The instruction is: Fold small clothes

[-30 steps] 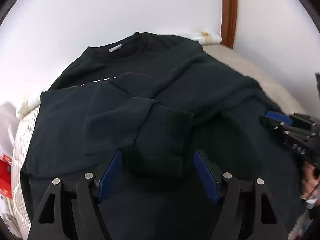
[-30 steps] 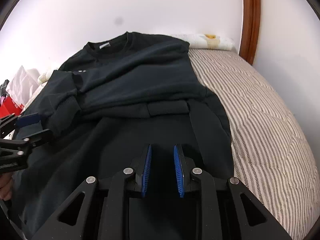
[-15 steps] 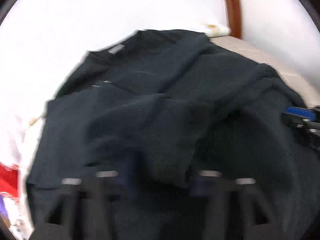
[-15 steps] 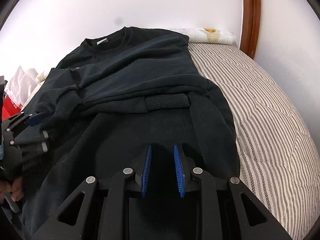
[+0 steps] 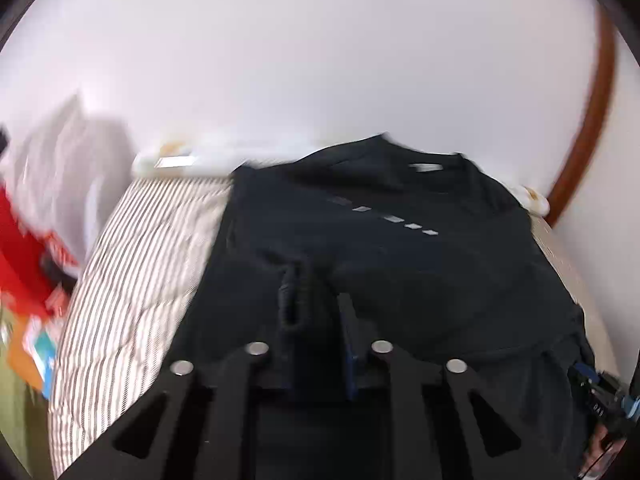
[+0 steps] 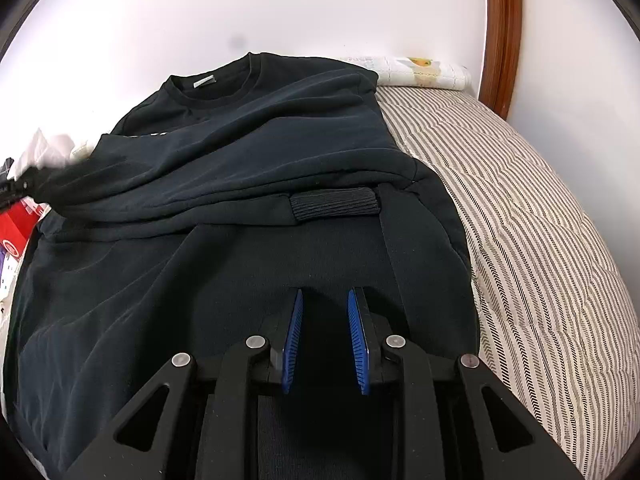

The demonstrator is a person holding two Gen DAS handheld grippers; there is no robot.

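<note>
Across the middle of both frames lies a black sweatshirt (image 6: 256, 168), spread on a striped mattress (image 6: 540, 216), neck and white label toward the top of the frame against a white wall (image 6: 280, 4). Right wrist view: one sleeve is folded across the body, its ribbed cuff (image 6: 334, 205) lying flat at frame center. Right gripper (image 6: 324, 340) at lower center hovers over the sweatshirt's lower part, blue pads (image 6: 291, 344) parted with a narrow gap, nothing between them, released. Left wrist view is motion-blurred: left gripper (image 5: 316, 332) at lower center is clenched on a bunched ribbed sleeve end (image 5: 294, 296), fabric standing up between the fingers. A row of small white marks (image 5: 384, 216) runs across the chest, upper center. Right gripper also shows at the lower right edge of that view (image 5: 596, 396). Striped mattress is bare to the left of the sweatshirt (image 5: 140, 264). Rolled white cloth (image 6: 420, 72) lies at the mattress's far edge, upper right. Brown wooden frame (image 6: 502, 32) stands at the upper right. Red and white clutter (image 5: 24, 256) sits at the left edge, too blurred to identify.
</note>
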